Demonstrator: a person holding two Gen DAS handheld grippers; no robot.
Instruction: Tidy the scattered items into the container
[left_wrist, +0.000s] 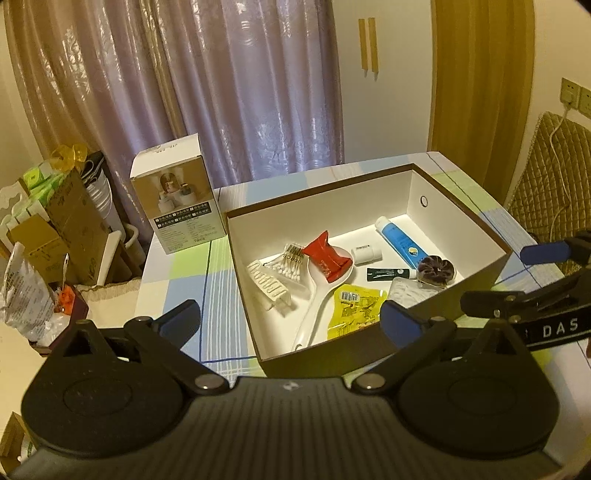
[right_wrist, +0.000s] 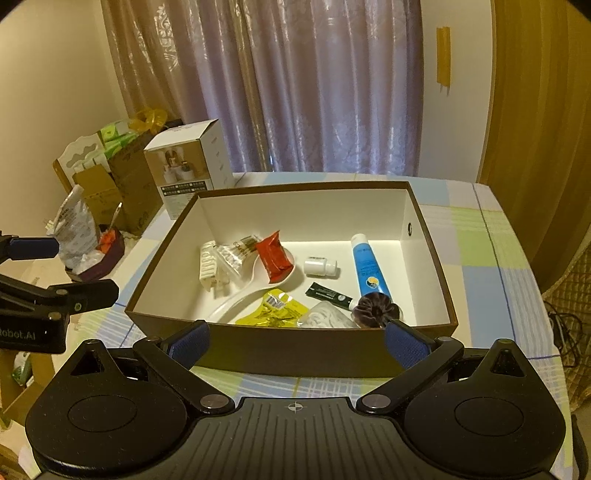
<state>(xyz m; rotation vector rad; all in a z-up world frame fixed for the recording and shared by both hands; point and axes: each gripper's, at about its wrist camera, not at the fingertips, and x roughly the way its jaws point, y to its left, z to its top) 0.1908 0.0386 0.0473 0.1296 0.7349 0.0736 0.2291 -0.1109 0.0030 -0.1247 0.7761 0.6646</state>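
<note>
Both claws hang empty in front of the box, and we read that as the end of the job rather than the middle of it: our left claw (left_wrist: 291, 321) has its blue pads spread wide at the bottom of its own view, and our right claw (right_wrist: 297, 341) is spread just as wide, nothing between the fingers of either. The container (right_wrist: 295, 350), a brown box with white inside walls, sits at the centre of both frames on the checked counter (right_wrist: 480, 258), and every loose item we can find lies on its floor. A white hair clip (right_wrist: 207, 265) and a pack of cotton swabs (right_wrist: 236, 251) crowd the left side; a red packet (right_wrist: 274, 256) rests in the bowl of a white spoon (right_wrist: 243, 291), whose handle runs toward the near wall. A small white bottle (right_wrist: 320, 266) lies mid-box, a blue tube (right_wrist: 367, 267) along the right, a dark green tube (right_wrist: 327, 294) and a purple scrunchie (right_wrist: 375, 308) near it, a yellow sachet (right_wrist: 275, 312) and a clear pouch (right_wrist: 325, 317) against the near wall. The tall carton (right_wrist: 192, 168) in the upper left stands outside, which we judge is not part of the clutter.
</note>
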